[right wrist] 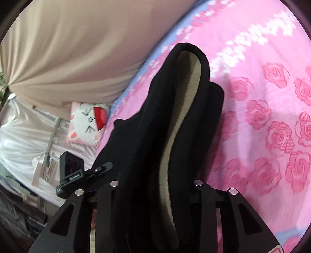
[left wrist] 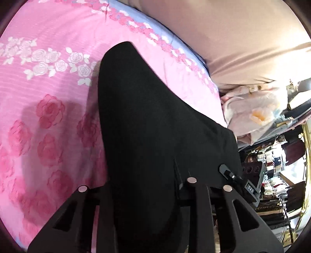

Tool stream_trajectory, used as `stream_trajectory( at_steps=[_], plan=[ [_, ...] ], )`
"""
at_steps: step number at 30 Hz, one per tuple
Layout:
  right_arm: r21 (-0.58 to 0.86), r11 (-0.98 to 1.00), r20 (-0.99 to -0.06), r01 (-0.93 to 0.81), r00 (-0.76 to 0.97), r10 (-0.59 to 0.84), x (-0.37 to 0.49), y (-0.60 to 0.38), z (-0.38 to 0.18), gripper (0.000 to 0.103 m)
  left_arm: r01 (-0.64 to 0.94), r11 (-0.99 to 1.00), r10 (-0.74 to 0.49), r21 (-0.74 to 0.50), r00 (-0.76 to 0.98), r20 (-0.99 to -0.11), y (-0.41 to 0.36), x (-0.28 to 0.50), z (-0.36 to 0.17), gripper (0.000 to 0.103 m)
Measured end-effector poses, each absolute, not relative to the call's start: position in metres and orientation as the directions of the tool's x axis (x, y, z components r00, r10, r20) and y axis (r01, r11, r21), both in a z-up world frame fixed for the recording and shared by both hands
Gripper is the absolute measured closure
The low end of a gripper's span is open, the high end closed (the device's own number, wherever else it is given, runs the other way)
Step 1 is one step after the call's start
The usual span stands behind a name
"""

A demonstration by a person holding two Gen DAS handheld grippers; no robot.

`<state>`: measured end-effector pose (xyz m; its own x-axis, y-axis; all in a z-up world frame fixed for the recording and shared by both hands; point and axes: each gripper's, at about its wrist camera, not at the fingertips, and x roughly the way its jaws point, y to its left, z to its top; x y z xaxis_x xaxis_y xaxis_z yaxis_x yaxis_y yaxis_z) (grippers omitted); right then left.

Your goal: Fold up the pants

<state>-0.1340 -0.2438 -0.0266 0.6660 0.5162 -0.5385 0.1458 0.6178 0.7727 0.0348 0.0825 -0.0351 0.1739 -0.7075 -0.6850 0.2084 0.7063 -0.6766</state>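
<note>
- Pink bedspread (left wrist: pixel 48 116) with rose print fills most of both wrist views; white roses band across it, a pale blue border strip (left wrist: pixel 136 17) runs along its far edge.
- Beige curtain (right wrist: pixel 68 48) hangs beyond the bed edge, gathered to one side in the right wrist view.
- Black pants (left wrist: pixel 145 126) hang lifted off the bedspread, draped forward between both grippers' fingers. In the right wrist view the pants (right wrist: pixel 155 126) show folded layers with a cream fleece lining (right wrist: pixel 182 116) exposed along the fold.
- Left gripper (left wrist: pixel 147 186): jaws closed in on the black cloth, which bunches between them; fingertips are buried in fabric, so the exact gap is hard to judge.
- Right gripper (right wrist: pixel 155 184): jaws pinched around the thick doubled cloth, held narrow by the bulk of it.
- White plastic-wrapped bundle (left wrist: pixel 252 112) lies off the bed side in the left wrist view.
- White cat-face cushion (right wrist: pixel 87 124) with a red patch sits at the bed's edge below the curtain.
- Small black device (right wrist: pixel 71 173) with round lenses on a mount shows beside the right gripper; probably part of the other gripper, but unclear.
</note>
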Motion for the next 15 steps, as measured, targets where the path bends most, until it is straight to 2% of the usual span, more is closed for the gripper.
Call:
stream_trajectory(
  at_steps=[6,11,15],
  plan=[
    [0.748,0.657,-0.550,0.087,0.636,0.541,-0.162,-0.217,0.007,0.070,0.325,0.724,-0.680,-0.608,0.192,-0.708,0.092,-0.009,0.000,0.080],
    [0.735,0.676,-0.554,0.052,0.621,0.554,-0.188,-0.196,0.031,0.070,0.396,0.709,-0.690,-0.583,0.221,-0.689,0.096,-0.041,0.034,0.080],
    [0.706,0.708,-0.518,-0.025,0.663,0.540,-0.195,-0.187,0.072,0.070,0.477,0.696,-0.701,-0.537,0.287,-0.654,0.085,-0.050,0.078,0.080]
  ],
)
